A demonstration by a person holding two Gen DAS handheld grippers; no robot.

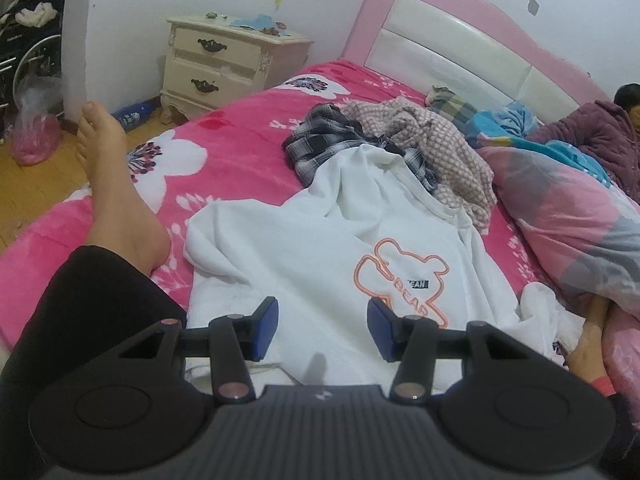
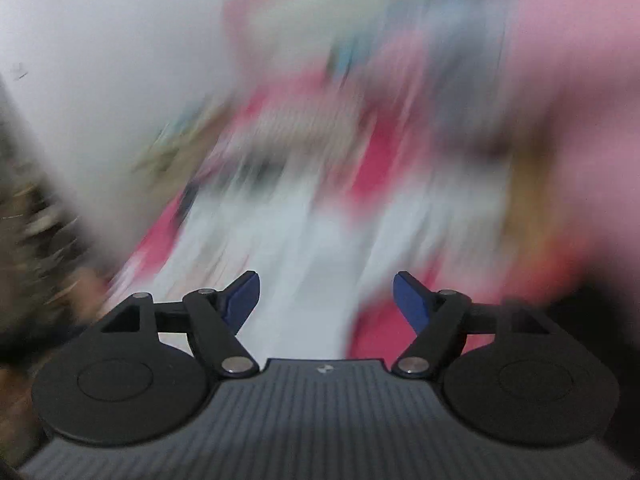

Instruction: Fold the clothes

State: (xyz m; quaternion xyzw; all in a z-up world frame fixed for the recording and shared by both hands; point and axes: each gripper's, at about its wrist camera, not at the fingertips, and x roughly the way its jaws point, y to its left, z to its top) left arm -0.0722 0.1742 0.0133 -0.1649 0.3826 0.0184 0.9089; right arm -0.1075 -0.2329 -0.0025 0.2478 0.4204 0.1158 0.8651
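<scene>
Here, nearest the left wrist camera, the left gripper (image 1: 322, 330) is hovering just above the lower part of a white sweatshirt (image 1: 304, 248), its blue-padded fingers (image 1: 267, 326) standing apart with nothing between them. The sweatshirt is lying spread and rumpled on the pink floral bedspread (image 1: 224, 136), front up, with an orange bear outline print (image 1: 400, 280) showing just beyond the right-hand pad. To the left of the garment, a bare foot (image 1: 108, 164) and a leg in black trousers (image 1: 80, 304) are resting on the bedspread beside the sweatshirt's edge. Farther on, the top of the sweatshirt is overlapping a dark plaid shirt (image 1: 320, 136), and a pink-and-white checked garment (image 1: 436, 148) is lying heaped just beside and behind that. To the right, a pink, grey and blue quilt (image 1: 568, 216) is bunching along the bed's side, with a figure in a purple padded jacket (image 1: 592, 140) lying beyond it. At the far end, the pink and white headboard (image 1: 452, 40) is standing against the wall, and a cream nightstand (image 1: 224, 64) is sitting on the wooden floor to the left of the bed. In the right wrist view, the right gripper (image 2: 326, 300) is showing its fingers (image 2: 410, 300) wide apart and holding nothing; everything past them is smeared by motion blur, with only white and pink patches readable.
</scene>
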